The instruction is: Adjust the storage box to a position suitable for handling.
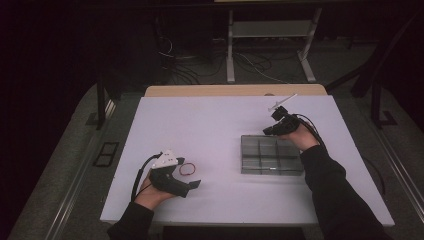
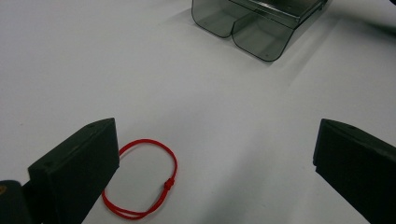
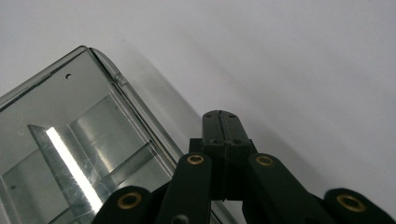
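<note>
A red cord loop (image 1: 187, 169) lies flat on the white table (image 1: 210, 125) near the front left. My left gripper (image 1: 191, 176) rests over it, open wide; in the left gripper view the red cord loop (image 2: 144, 179) lies beside the left jaw, nothing pressed between the jaws of the left gripper (image 2: 215, 140). A clear compartment box (image 1: 271, 155) sits right of centre. My right gripper (image 1: 271, 131) hovers at the box's far edge. In the right gripper view the right gripper (image 3: 220, 117) is shut and empty, just beside a corner of the clear box (image 3: 70, 135).
The clear box (image 2: 257, 23) shows ahead of the left gripper with bare table between. A thin white rod (image 1: 282, 102) sticks up behind the right hand. Beyond the table's far wooden edge (image 1: 235, 90) are cables and a metal frame on the floor.
</note>
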Demonstrator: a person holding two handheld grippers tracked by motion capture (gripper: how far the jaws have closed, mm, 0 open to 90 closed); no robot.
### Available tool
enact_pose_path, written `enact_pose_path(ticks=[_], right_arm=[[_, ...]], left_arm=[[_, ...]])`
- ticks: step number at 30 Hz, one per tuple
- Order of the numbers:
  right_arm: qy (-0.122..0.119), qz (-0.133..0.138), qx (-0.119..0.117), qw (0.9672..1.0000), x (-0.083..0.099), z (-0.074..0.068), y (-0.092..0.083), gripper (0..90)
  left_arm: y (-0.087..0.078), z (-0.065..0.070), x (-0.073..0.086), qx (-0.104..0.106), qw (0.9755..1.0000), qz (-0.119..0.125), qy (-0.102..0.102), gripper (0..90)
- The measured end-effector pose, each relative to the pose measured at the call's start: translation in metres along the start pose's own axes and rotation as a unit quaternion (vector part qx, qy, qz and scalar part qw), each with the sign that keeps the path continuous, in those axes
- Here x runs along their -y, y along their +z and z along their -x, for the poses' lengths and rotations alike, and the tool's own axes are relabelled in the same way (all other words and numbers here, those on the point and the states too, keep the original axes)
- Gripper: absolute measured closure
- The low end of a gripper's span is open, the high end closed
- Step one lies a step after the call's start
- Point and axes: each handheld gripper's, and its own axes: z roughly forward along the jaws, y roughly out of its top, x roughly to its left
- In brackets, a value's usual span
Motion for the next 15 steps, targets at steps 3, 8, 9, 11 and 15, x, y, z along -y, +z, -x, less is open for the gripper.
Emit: enact_pose_path(ticks=[3,8,9,11,15], right_arm=[[-0.004,0.000,-0.004,1.0000,0.003,-0.003,-0.001,89.6],[-0.013,0.000,-0.009,0.9999,0.008,-0.009,-0.004,89.6],[-0.013,0.000,-0.009,0.9999,0.008,-0.009,-0.004,89.6],[-0.015,0.000,-0.010,0.9998,0.010,-0.011,-0.005,89.6],[-0.018,0.001,-0.016,0.9997,0.013,-0.015,-0.006,89.6]], left_arm=[[0.000,0.000,0.000,0.000,1.0000,-0.001,0.001,0.0],[0.000,0.000,0.000,0.000,1.0000,-0.001,0.000,0.0],[0.001,0.000,0.000,0.001,1.0000,-0.001,-0.001,0.0],[0.001,0.001,0.000,0.001,1.0000,-0.002,-0.001,0.0],[0.001,0.001,0.000,0.001,1.0000,-0.001,0.000,0.0]])
